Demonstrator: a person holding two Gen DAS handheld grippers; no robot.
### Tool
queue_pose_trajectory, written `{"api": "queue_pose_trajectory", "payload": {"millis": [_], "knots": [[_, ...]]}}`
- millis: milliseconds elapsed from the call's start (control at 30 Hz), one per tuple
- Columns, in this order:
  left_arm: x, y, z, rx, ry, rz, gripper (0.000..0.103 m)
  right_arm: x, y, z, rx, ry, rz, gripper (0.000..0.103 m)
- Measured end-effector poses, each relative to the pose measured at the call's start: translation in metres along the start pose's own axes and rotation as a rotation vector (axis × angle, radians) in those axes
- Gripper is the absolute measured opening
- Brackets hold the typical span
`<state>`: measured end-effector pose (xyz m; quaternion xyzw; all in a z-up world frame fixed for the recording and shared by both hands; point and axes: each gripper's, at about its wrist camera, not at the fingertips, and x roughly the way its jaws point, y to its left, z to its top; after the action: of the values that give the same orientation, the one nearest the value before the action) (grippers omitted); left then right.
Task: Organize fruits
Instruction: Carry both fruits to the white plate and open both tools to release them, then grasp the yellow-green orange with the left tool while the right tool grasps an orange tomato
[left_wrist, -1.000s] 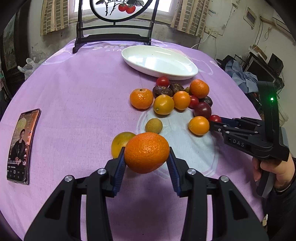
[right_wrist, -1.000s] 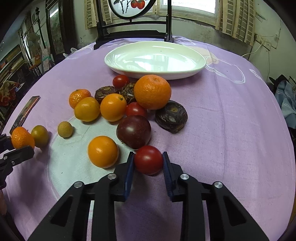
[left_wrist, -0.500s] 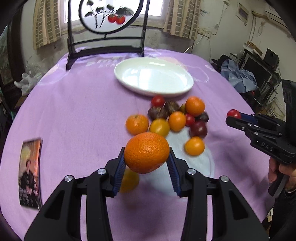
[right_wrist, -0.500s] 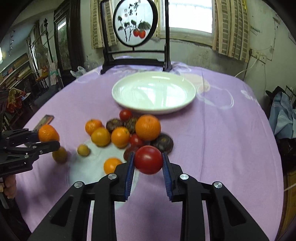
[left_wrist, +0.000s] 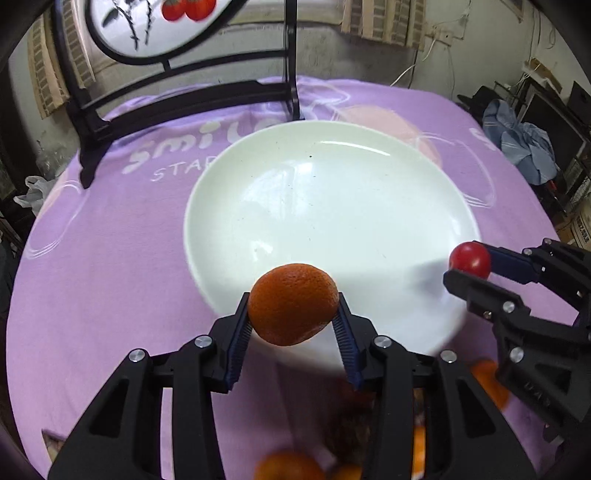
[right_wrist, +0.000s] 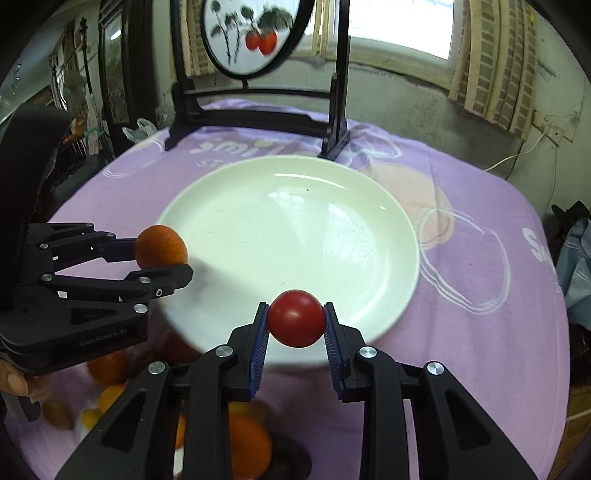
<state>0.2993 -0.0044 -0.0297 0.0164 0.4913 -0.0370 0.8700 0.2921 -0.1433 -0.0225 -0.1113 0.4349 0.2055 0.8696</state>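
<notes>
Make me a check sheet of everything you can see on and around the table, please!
Surface: table under a purple cloth with white print.
Job's things: white plate, nothing in it; orange and tomato, each held over the plate's near rim; more fruit, blurred, on the cloth near the cameras.
Clutter: black stand with a round painted panel, behind the plate.
Tongs: left tongs shut on the orange; right tongs shut on the tomato.
Cables: white wire on the wall.
Surroundings: window with curtains, blue clothes, dark furniture.
</notes>
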Motion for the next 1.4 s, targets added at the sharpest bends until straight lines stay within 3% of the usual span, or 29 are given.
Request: {"api": "queue_pose_trajectory", "payload": {"millis": [133,200,233,267,467,600,900,1133,1400], "knots": [[0.026,0.002,0.017,-0.006,0.024,-0.004,0.043,0.033,-0.006,0.007,-0.004,0.05,-0.011,0.031],[0.032,0.003,0.023,-0.004,0.028,-0.016,0.043,0.042,-0.008,0.01,0.003,0.067,-0.005,0.042],[0.031,0.0,0.024,-0.003,0.025,-0.02,0.048,0.044,-0.01,0.012,0.01,0.065,-0.005,0.054],[0.029,0.0,0.025,-0.005,0.012,-0.016,0.055,0.043,-0.011,0.012,0.018,0.055,-0.007,0.056],[-0.022,0.002,0.017,-0.031,-0.087,-0.019,0.07,0.005,-0.018,0.0,0.068,-0.004,-0.005,0.057],[-0.063,-0.002,-0.008,-0.011,-0.131,-0.03,0.074,-0.035,-0.017,-0.023,0.092,-0.053,-0.001,0.064],[-0.119,0.0,-0.113,-0.033,-0.15,-0.054,0.077,-0.099,0.016,-0.096,0.084,-0.094,0.003,0.07],[-0.135,0.007,-0.174,-0.063,-0.135,-0.065,0.077,-0.116,0.042,-0.156,0.117,-0.063,0.035,0.07],[-0.129,0.007,-0.217,-0.075,-0.089,-0.052,0.077,-0.128,0.047,-0.191,0.181,-0.065,0.047,0.071]]}}
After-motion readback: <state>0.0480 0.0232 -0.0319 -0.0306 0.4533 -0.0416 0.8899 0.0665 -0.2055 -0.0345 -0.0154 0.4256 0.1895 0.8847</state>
